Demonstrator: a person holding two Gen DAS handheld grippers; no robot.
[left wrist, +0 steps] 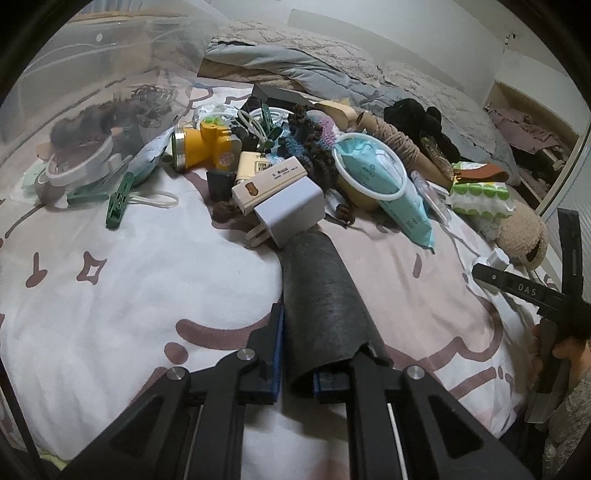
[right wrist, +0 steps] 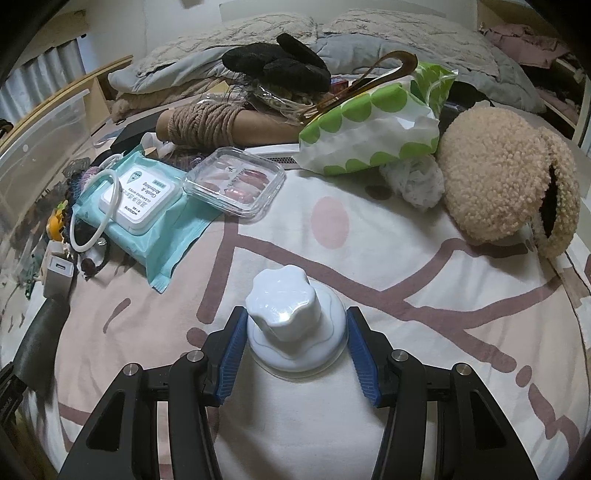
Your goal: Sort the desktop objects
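**Dim, even indoor light; heavy fisheye warp**

Both views were softly and dimly lit, with a muted, slightly grey cast. Shadows under the clutter were faint. A small glare spot sat on the white knob (right wrist: 283,310). Edges curved strongly and fell into black vignette corners. The clear bin (left wrist: 85,74) looked hazy; centres stayed reasonably sharp.

Patterned white-and-mauve bedspread (right wrist: 369,229), grey quilt (left wrist: 295,70) heaped against pale wall (left wrist: 424,22), dim light.

Your right gripper (right wrist: 295,343) grips the pale blue knob (right wrist: 286,306) at lower centre; wet wipes (right wrist: 147,206) lie at left, a fluffy beige slipper (right wrist: 498,184) at right.
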